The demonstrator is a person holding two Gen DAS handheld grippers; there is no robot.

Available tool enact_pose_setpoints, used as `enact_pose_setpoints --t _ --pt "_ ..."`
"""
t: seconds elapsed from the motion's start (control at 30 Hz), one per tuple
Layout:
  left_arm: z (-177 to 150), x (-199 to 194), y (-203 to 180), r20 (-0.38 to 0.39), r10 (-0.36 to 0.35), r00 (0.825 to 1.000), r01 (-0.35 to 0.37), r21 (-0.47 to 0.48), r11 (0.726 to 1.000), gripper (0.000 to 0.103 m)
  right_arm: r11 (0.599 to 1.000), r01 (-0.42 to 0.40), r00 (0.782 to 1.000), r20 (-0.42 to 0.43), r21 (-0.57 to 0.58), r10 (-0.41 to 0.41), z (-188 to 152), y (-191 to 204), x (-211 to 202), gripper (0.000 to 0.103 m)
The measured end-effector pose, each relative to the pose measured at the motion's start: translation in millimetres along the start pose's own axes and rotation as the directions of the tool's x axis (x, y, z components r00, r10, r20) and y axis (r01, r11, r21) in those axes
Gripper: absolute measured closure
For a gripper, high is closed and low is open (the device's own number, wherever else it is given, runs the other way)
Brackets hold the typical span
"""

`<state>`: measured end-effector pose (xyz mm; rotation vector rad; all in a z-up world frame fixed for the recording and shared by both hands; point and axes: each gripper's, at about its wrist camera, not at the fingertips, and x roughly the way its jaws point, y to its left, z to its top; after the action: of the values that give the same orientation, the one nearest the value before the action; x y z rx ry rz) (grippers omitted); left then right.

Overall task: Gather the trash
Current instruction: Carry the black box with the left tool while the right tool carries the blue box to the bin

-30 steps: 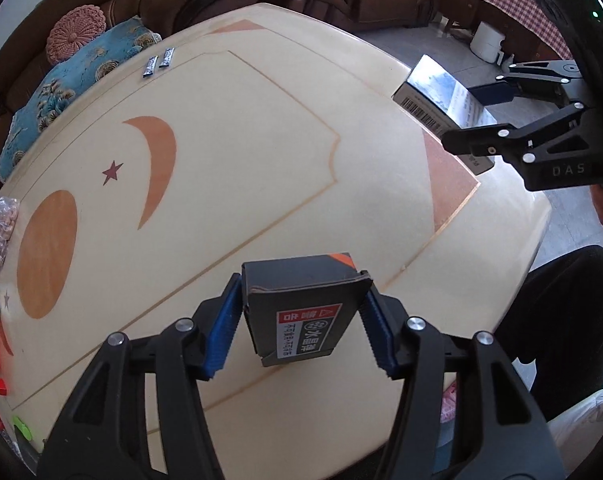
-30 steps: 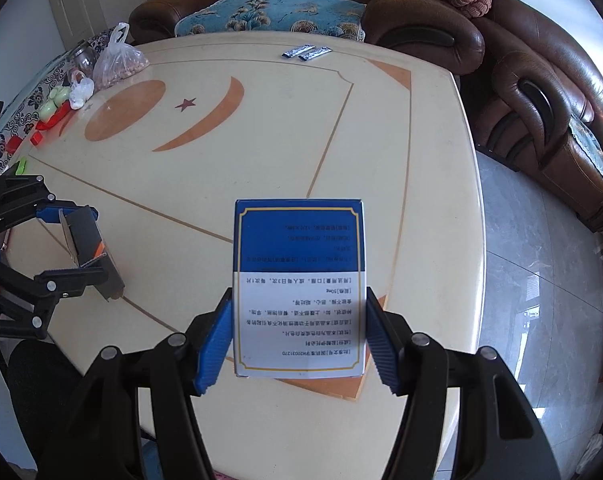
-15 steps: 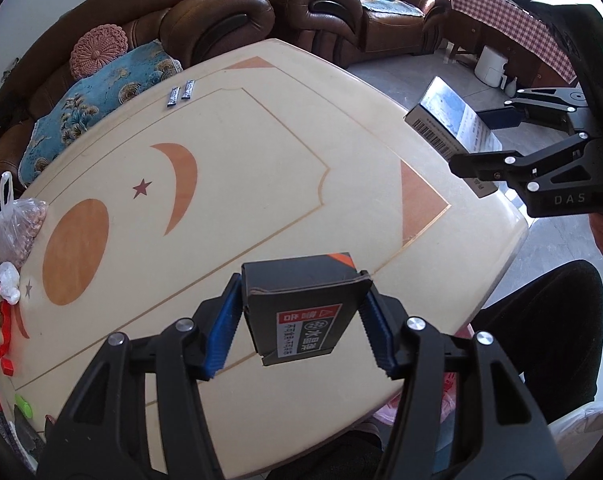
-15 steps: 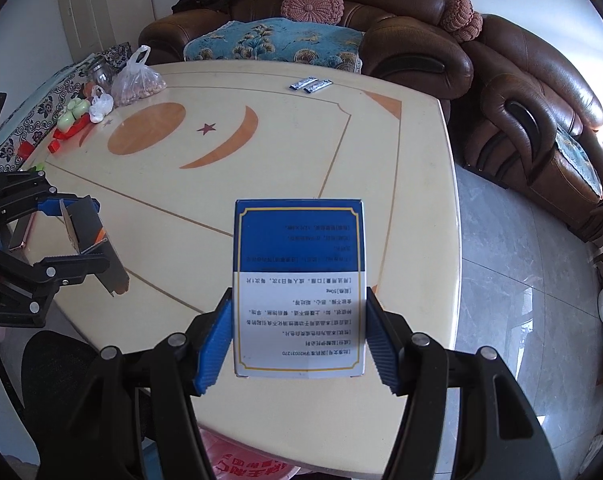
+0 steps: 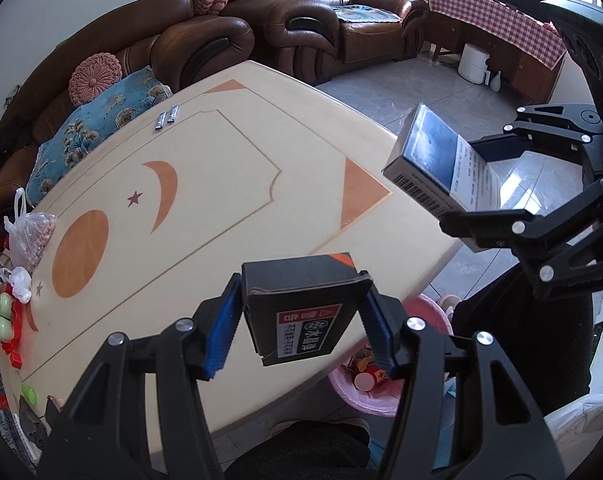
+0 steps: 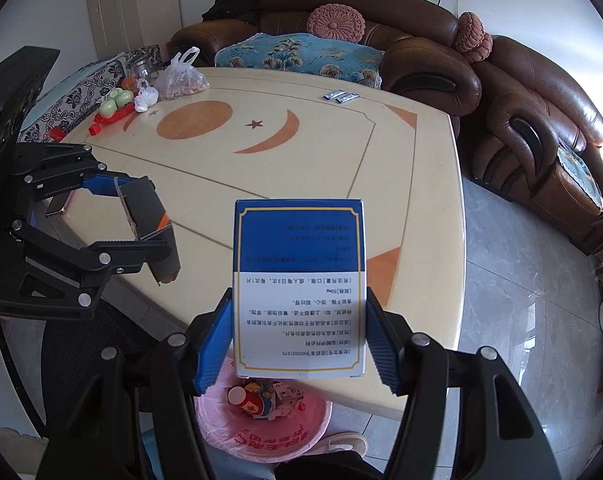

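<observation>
Both boxes lifted back toward the bin

My left gripper [image 5: 301,322] fingers hold the black box [image 5: 301,312], right gripper [image 6: 299,334] fingers the blue box [image 6: 299,288]; both have pulled off the surface [image 6: 301,168] toward the near pink bin [image 6: 261,428].

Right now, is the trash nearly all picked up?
Partly. The pink bin already holds some wrappers. In hand: the left gripper clamps a dark box, and the right gripper clamps a blue-and-white box, neither dropped in yet. Two small packets are left on the table.
</observation>
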<state>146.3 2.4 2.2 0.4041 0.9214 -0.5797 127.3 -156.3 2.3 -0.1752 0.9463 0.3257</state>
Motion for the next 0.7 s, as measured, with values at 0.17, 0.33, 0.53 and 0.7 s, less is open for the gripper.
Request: enact_pose_setpoints --t 0.17,0.33,0.53,0.7 --pt "-9 -9 -24 0.011 -0.004 1.0 0.003 0.022 1.0 0.047 1.0 -0.004 1.0 0.007 0.003 0.004 -24 8 -18 0.043" --pt "-18 -14 -44 0.014 -0.015 1.0 0.014 0.034 0.999 0.047 1.0 0.0 1.0 0.008 0.004 0.0 -43 13 -31 0.044" --pt "-28 -12 -65 0.004 -0.023 1.0 0.023 0.063 0.998 0.047 1.0 -0.01 1.0 -0.016 0.02 0.011 -67 18 -32 0.043" --pt "-36 -7 -79 -0.009 -0.031 0.999 0.032 0.083 0.996 0.047 0.999 -0.016 0.999 -0.036 0.034 0.017 -85 20 -29 0.043"
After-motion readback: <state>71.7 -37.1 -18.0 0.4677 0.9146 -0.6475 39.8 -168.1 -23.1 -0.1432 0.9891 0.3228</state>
